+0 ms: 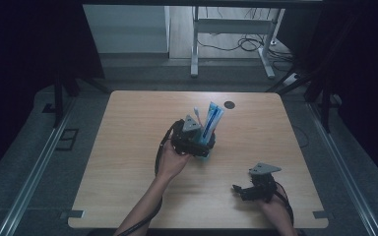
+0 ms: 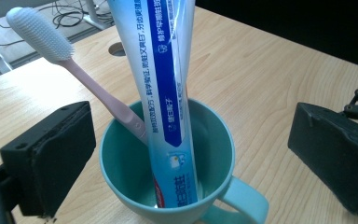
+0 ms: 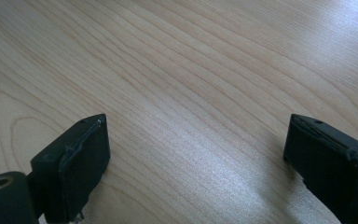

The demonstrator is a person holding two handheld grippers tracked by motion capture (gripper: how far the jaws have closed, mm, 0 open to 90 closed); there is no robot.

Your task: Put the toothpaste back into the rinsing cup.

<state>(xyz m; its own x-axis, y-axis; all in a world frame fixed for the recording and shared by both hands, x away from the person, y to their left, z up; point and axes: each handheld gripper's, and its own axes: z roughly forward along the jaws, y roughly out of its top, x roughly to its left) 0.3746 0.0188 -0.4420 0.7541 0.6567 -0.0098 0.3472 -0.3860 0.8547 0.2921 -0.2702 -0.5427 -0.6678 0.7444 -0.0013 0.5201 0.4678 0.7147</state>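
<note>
While the left gripper (image 2: 186,154) stands wide open around it, the teal mug (image 2: 168,186) holds a blue-white toothpaste tube (image 2: 165,79) and pink toothbrush (image 2: 74,70) mid-table (image 1: 128,128); the right gripper (image 3: 196,158) gapes empty.

Glossy teal mug (image 2: 121,182), matt wood-grain table (image 2: 270,74)

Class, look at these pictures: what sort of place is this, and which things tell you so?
Probably a lab or workshop staged for recording, not a bathroom: a bare wooden table amid dark drapes, loose cables on the floor, and a mug with toothbrush as props.
</note>
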